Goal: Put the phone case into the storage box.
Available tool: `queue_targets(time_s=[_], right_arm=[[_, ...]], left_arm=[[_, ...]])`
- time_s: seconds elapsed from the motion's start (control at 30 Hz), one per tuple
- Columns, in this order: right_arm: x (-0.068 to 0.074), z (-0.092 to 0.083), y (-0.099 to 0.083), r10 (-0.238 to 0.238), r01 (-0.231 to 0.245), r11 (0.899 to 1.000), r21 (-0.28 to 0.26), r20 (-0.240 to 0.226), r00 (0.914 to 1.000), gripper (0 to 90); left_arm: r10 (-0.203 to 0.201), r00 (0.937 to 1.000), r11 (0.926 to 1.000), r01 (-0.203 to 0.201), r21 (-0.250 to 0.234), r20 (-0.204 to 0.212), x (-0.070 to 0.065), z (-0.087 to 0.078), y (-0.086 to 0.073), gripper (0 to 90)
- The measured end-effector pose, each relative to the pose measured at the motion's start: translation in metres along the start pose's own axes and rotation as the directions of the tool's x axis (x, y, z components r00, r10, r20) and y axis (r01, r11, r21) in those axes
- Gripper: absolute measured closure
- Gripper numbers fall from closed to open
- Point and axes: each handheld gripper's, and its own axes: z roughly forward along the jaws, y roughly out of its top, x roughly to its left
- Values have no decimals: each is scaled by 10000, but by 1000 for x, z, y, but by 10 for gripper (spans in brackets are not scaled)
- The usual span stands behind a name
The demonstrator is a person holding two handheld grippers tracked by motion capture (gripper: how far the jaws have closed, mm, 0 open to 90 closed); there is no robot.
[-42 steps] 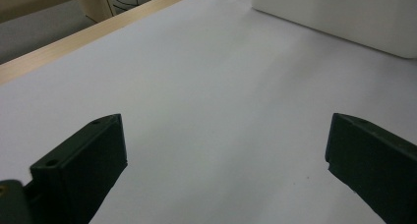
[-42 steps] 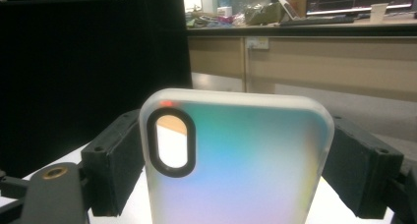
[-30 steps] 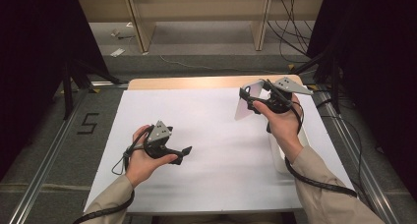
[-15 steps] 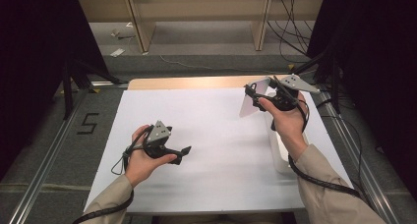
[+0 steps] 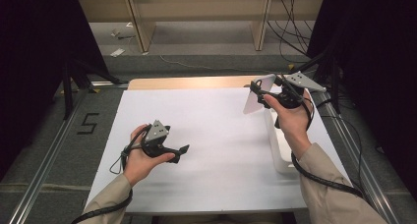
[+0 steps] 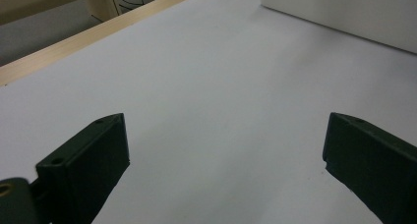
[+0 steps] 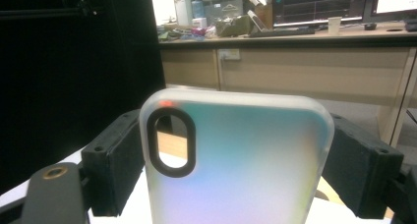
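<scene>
A white tabletop [image 5: 216, 135] carried the work, with a white box [image 5: 279, 145] along its right edge. Near the far right corner, the right tongs [image 5: 260, 92] gripped a frosted phone case [image 7: 236, 160] by its sides, lifted clear, apparently for carrying. The left tongs [image 5: 183, 149] rested released near the front left, seemingly waiting. Dark curtains flanked the room.

- White table top [image 5: 216, 150] with a pale wooden strip [image 5: 187, 82] along the far edge.
- Grey floor [image 5: 206, 42] beyond, crossed by loose cables [image 5: 290, 17].
- Wooden shelf legs [image 5: 137, 22] at the back.
- Black curtains [image 5: 34, 47] on both sides.
- Number 5 [image 5: 87, 123] marked on the floor by the left edge.
- Cluttered desk [image 7: 295, 35] with monitors [image 7: 319, 3] across the room.
</scene>
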Motion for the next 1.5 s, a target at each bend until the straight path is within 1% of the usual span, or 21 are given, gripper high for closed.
queue_targets(time_s=[0.47, 0.97, 1.23, 1.5], right_arm=[[-9, -3, 2, 100, -99, 9999, -42, 266, 9996, 180], [-14, -6, 5, 93, -87, 9999, -147, 421, 9991, 180], [-16, -7, 5, 110, -103, 9999, -130, 560, 9984, 180], [-20, -9, 7, 142, -126, 9997, -225, 698, 9975, 180]], left_arm=[[37, 10000, 10000, -37, 78, 16, 0, 2, -2, 30], [42, 10000, 10000, -42, 90, -11, -1, 2, -2, 32], [36, 10000, 9999, -36, 109, -18, -1, 3, -2, 36], [36, 10000, 10000, -35, 90, -55, -1, 3, -3, 42]])
